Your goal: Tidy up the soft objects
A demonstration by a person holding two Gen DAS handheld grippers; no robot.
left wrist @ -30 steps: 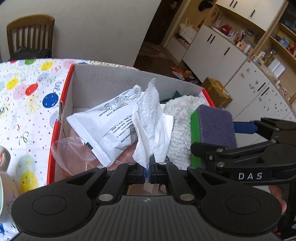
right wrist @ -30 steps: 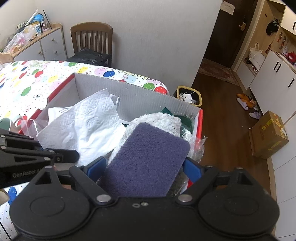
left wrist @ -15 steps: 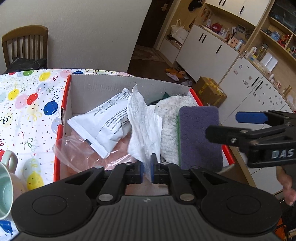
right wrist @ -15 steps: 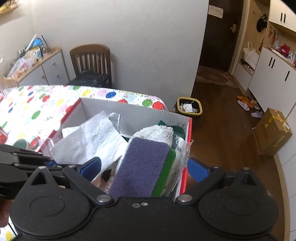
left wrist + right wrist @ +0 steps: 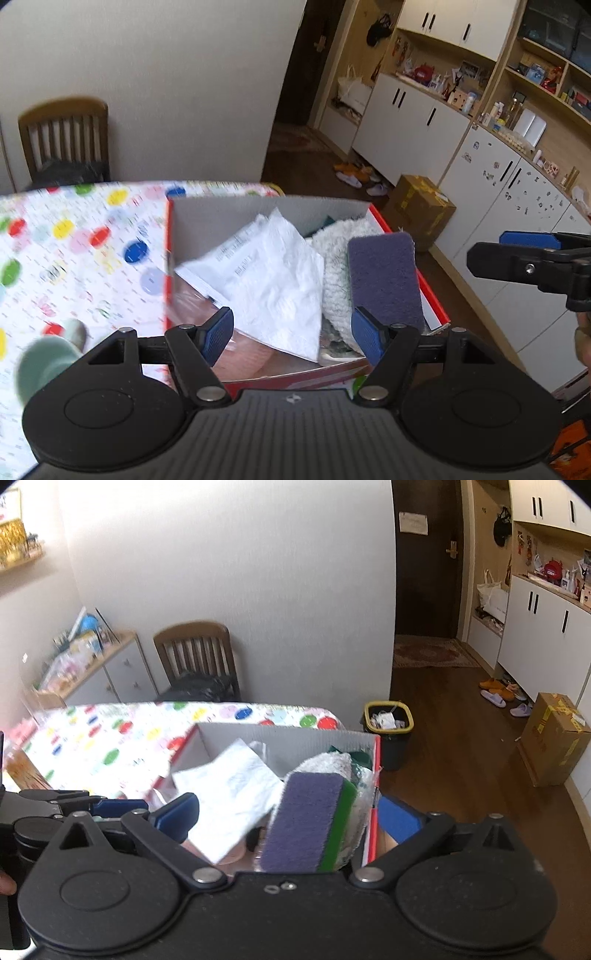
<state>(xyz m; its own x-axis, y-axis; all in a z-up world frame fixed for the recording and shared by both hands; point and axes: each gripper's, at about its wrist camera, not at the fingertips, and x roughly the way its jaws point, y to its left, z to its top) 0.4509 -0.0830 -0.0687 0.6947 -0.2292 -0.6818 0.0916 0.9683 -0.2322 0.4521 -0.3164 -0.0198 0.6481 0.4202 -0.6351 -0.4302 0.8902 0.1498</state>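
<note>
While both hand-held grippers (image 5: 291, 332) (image 5: 288, 818) open empty: crinkled tissue (image 5: 280, 284), fuzzy cloth (image 5: 334, 269), rectangular purple sponge (image 5: 384, 277).

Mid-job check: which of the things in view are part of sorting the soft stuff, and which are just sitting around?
Job:
- red box
- purple-green sponge
- white paper towel
- fluffy white cloth
- printed white packet
- left claw, opening, empty
- right claw, opening, empty

Lying about:
- green mug
- chair
- trash bin
- cardboard carton
</note>
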